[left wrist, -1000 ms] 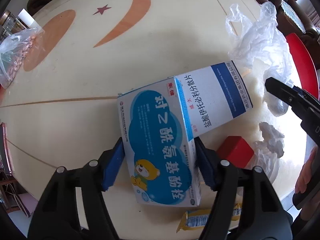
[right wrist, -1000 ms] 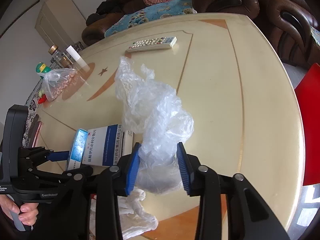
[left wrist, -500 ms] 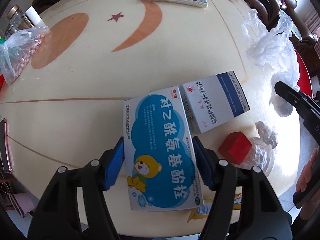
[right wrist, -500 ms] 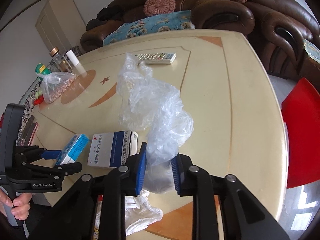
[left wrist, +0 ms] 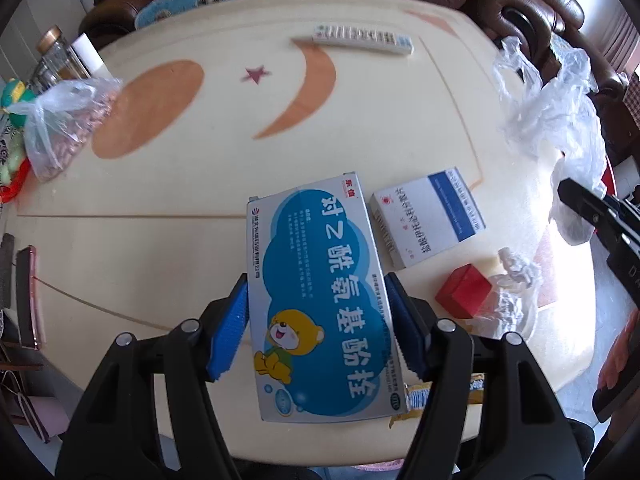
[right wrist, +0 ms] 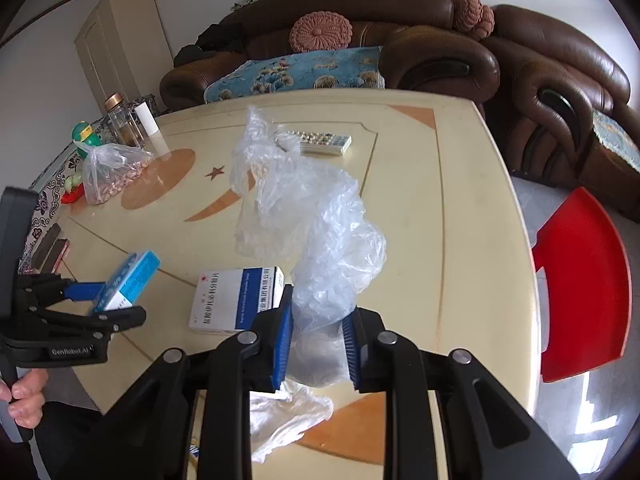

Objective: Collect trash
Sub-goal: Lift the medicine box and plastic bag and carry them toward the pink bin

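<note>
My left gripper (left wrist: 318,320) is shut on a blue medicine box with a cartoon bear (left wrist: 320,296) and holds it above the table; the box also shows in the right wrist view (right wrist: 130,280). My right gripper (right wrist: 316,340) is shut on a clear plastic bag (right wrist: 316,232) that hangs open and upright above the table, also in the left wrist view (left wrist: 560,112). A white and blue medicine box (left wrist: 428,216) lies on the table between them. A red box (left wrist: 464,290), crumpled tissue (left wrist: 514,280) and a yellow wrapper (left wrist: 420,396) lie near the front edge.
A beige table (left wrist: 200,208) carries a remote (left wrist: 362,38), a bag of nuts (left wrist: 60,128), a glass jar (right wrist: 122,120) and phones (left wrist: 26,296) at the left. A brown sofa (right wrist: 540,72) stands behind. A red stool (right wrist: 580,280) stands at the right.
Both grippers have risen from the table. The left lifted the bear box off the white and blue box. The right closed tighter on the bag and raised it.
</note>
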`<state>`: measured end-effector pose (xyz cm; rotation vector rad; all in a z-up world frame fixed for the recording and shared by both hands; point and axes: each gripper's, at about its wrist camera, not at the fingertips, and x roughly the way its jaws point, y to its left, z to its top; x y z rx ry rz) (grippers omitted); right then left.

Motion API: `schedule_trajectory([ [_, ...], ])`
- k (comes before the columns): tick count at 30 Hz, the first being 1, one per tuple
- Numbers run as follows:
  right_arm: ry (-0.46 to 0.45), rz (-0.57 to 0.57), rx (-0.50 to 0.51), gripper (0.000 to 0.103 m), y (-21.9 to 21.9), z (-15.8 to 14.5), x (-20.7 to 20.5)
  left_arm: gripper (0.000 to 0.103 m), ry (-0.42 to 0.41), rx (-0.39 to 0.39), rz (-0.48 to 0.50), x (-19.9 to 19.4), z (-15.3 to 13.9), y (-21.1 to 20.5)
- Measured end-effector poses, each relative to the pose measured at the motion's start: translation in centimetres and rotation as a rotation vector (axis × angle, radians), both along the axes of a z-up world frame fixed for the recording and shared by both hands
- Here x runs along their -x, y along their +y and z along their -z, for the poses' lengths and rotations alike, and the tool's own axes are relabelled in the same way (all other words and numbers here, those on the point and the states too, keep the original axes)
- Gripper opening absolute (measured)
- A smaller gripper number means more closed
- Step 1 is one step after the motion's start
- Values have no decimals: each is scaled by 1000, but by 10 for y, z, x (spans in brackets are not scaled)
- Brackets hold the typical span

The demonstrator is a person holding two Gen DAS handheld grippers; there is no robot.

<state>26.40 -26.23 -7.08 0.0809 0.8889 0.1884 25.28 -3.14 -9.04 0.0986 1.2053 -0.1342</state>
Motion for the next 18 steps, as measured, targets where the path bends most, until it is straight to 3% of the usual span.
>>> schedule_trajectory([
  [18,-152,-15,21,23,19,-103,121,65,-232,27,46,105,-112,19],
])
